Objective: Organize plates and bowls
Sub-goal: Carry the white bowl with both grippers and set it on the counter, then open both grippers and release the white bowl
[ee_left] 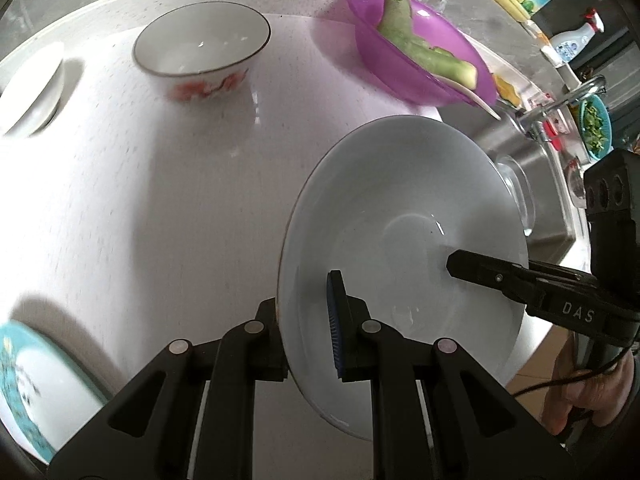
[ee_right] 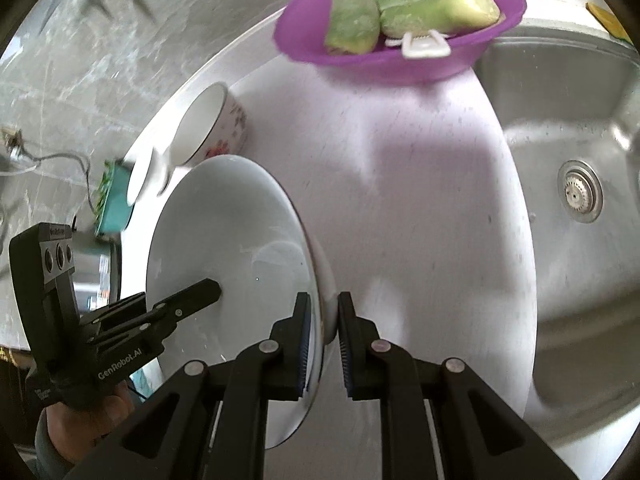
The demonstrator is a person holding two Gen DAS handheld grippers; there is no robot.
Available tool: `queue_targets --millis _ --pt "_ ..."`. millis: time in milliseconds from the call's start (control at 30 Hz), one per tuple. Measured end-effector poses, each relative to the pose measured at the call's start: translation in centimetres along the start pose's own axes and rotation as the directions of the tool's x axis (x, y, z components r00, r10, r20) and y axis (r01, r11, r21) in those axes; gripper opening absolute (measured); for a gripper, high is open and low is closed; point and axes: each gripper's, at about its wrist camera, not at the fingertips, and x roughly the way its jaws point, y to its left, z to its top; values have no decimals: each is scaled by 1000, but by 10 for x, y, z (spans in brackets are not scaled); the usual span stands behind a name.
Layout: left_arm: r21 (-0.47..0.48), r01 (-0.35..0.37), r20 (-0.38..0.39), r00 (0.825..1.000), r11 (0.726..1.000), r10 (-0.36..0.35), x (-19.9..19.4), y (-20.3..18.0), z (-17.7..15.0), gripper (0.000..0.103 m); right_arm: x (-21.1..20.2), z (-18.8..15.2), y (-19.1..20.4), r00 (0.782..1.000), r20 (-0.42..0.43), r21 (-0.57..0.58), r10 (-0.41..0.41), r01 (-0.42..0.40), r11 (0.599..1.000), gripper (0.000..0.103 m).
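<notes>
1. One white counter [ee_left: 168, 208] fills the scene, ringed by grey marble wall at the far side, and one steel sink [ee_right: 568, 168] drops away on the right with its drain in plain view.
2. One big white plate [ee_left: 404, 248] is up off the counter, tilted on edge, gripped from both sides. It's the only plate in the air.
3. The left gripper [ee_left: 308, 336] has its jaws clamped on the plate's near-left rim, one finger behind, one blue-padded finger inside the dish.
4. The right gripper [ee_right: 322, 340] pinches the opposite rim, jaws narrow around the edge (blue ribbed pads either side).
5. One purple bowl [ee_left: 420, 44] sits far right, by the sink's edge, carrying pale green vegetable pieces [ee_left: 424, 48] (at least two) and a white utensil.
6. Two small bowls at the far left: one red-flowered bowl [ee_left: 204, 44] standing upright, and one plain white bowl [ee_left: 32, 92] beside it at the left edge.
7. One teal-rimmed plate [ee_left: 36, 396] lies near left, only partly in view.
8. One faucet [ee_left: 560, 104] stands beyond the sink, with bottles [ee_left: 572, 40] and a teal dish of greens [ee_left: 596, 128] behind it.
</notes>
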Motion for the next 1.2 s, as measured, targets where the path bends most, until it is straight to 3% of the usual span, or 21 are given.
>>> queue_targets --millis 133,433,1200 --pt "-16 4 -15 1000 1000 -5 -15 -5 -31 13 -8 -15 9 1000 -21 -21 7 -7 1000 16" --pt "-88 6 -65 998 996 -11 -1 5 -81 13 9 -39 8 995 -96 -41 11 -15 999 17" --pt "-117 -31 -10 1000 993 30 47 16 -85 14 48 -47 -5 993 -118 -110 1 -14 994 19"
